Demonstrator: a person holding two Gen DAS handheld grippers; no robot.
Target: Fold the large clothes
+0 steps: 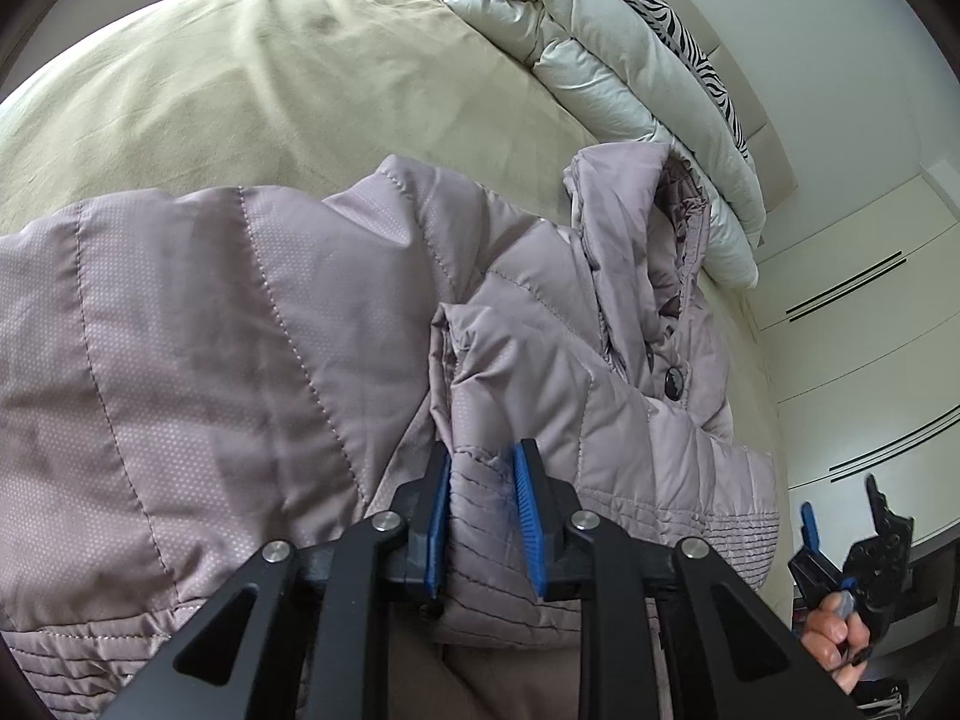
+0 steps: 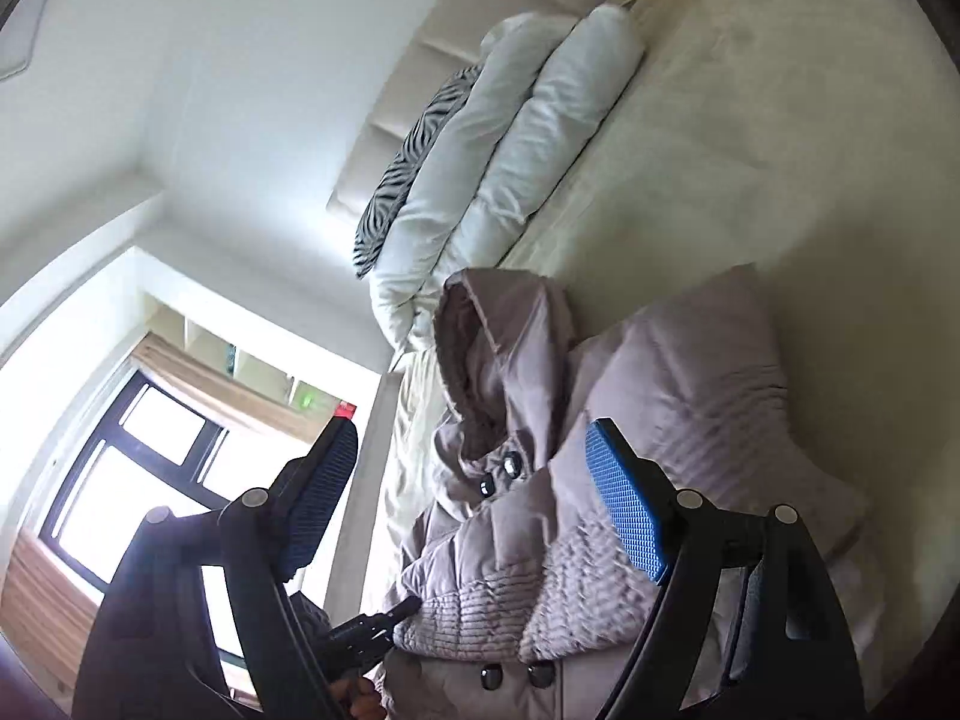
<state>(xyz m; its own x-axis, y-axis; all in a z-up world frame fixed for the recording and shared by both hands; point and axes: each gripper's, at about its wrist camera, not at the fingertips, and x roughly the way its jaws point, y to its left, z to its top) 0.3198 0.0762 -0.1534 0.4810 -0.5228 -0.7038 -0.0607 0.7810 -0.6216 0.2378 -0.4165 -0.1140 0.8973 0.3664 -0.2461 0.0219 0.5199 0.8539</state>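
A mauve quilted hooded jacket (image 1: 252, 360) lies on the bed, sleeves folded over its body, hood (image 1: 666, 222) toward the pillows. My left gripper (image 1: 480, 510) is shut on the ribbed cuff of a sleeve (image 1: 480, 498) lying on top of the jacket. My right gripper (image 2: 474, 498) is open and empty, held in the air above the jacket (image 2: 672, 372) near its buttons and hood (image 2: 498, 330). It also shows at the right edge of the left wrist view (image 1: 840, 540), off the bedside. The left gripper's tip shows in the right wrist view (image 2: 384, 618) at the cuff.
The bed has a beige-green sheet (image 1: 270, 78). A folded white duvet (image 1: 606, 66) and a zebra-print pillow (image 1: 666, 18) lie at the headboard (image 2: 474, 36). White wardrobe doors (image 1: 864, 324) stand beside the bed. A window (image 2: 138, 468) is behind the right gripper.
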